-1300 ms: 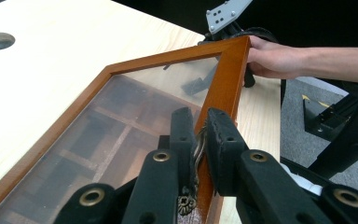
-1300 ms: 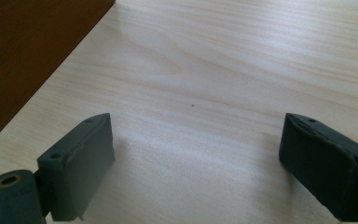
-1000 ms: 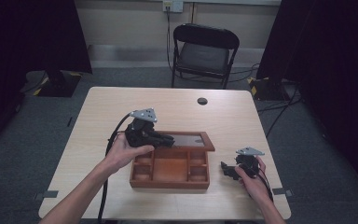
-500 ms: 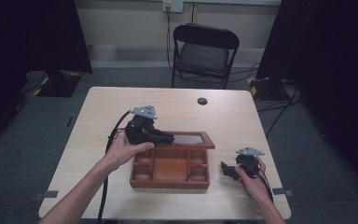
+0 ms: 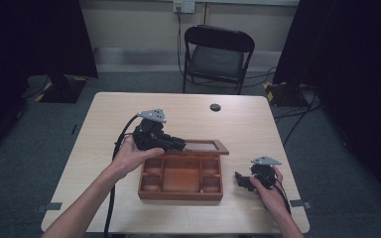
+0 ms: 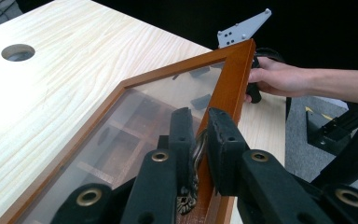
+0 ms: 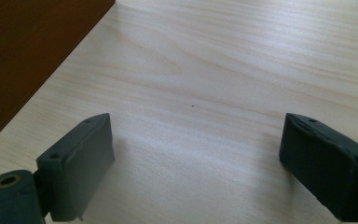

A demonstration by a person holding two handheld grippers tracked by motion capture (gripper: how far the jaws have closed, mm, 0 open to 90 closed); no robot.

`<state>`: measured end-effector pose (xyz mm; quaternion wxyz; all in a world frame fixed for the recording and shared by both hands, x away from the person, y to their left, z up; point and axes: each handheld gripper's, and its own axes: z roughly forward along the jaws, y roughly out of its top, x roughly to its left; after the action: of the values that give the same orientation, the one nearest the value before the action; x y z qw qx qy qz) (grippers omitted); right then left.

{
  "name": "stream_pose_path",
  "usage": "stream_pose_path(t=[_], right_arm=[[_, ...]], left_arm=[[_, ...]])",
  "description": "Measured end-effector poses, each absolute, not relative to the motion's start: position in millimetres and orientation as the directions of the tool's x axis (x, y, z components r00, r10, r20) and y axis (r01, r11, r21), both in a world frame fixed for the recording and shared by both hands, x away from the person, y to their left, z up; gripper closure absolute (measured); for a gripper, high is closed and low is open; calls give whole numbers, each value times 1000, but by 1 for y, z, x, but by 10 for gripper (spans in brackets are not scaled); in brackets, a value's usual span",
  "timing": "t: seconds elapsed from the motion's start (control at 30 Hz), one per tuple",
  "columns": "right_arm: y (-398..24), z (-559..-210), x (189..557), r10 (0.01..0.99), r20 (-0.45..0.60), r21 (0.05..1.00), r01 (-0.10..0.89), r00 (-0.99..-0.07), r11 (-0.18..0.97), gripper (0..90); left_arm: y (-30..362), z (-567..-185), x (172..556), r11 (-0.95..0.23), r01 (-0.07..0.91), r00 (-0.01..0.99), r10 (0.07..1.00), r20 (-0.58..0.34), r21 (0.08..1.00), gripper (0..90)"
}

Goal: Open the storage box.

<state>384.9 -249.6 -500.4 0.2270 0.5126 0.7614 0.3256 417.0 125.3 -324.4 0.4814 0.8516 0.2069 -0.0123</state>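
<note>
Now left hand-held gripper (image 6: 198, 140) clamped on glass lid's brass handle (image 6: 193, 158), wooden box (image 5: 181, 177) compartments bare; right hand-held gripper (image 7: 196, 163) apart.

Pale wood-grain table (image 5: 104, 148), rectangular, with a round cable hole (image 5: 215, 107) near the far edge. Wooden compartment box (image 5: 181, 179) sitting directly on the top, towards the near edge, around the middle. Right gripper (image 5: 240, 179) low over the bare wood just beside the box.
</note>
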Motion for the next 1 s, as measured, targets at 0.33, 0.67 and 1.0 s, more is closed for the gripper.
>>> stream_pose_path(t=[0.33,0.67,1.0], right_arm=[[-250,-500,385,929,-12,728,633,-371,262,92],[-250,-500,385,928,-12,728,633,-372,263,92],[-250,-500,385,928,-12,728,633,-372,263,91]], left_arm=[[126,-321,420,-449,367,910,353,-215,815,769],[125,-319,422,-443,371,908,355,-221,816,795],[126,-316,425,-439,374,907,359,-222,817,801]])
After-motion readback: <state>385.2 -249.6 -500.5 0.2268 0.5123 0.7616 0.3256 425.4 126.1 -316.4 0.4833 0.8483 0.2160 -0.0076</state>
